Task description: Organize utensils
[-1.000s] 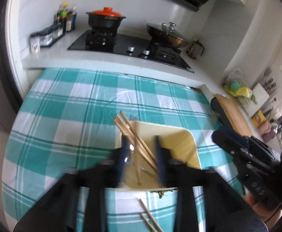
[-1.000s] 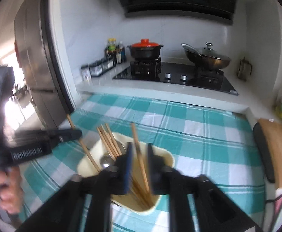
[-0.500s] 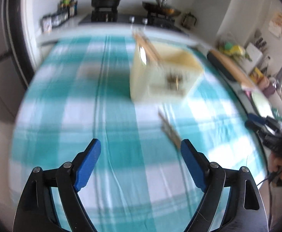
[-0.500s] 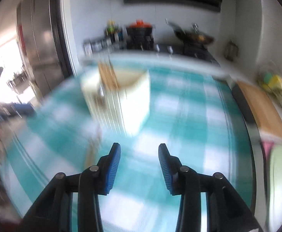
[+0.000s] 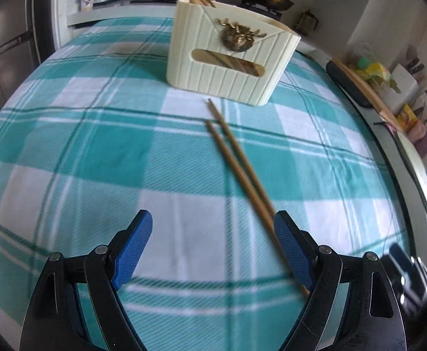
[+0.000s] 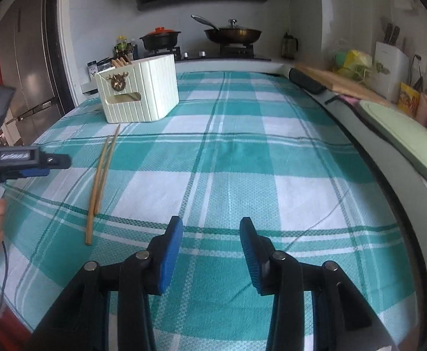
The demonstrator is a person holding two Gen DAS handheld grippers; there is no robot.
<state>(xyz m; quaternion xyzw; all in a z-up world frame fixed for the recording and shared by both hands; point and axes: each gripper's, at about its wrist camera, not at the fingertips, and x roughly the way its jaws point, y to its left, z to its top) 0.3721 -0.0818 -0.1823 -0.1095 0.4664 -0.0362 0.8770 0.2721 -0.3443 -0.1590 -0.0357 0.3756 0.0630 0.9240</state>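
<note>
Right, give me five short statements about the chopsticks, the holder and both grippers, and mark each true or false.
1. Two loose wooden chopsticks lie on the teal checked tablecloth. True.
2. The cream ribbed utensil holder is empty. False: chopsticks stand in it.
3. The left gripper grips a chopstick. False: jaws wide apart, nothing pinched.
4. The right gripper holds nothing. True.
5. The loose chopsticks lean on the holder. False: they lie flat before it.
</note>
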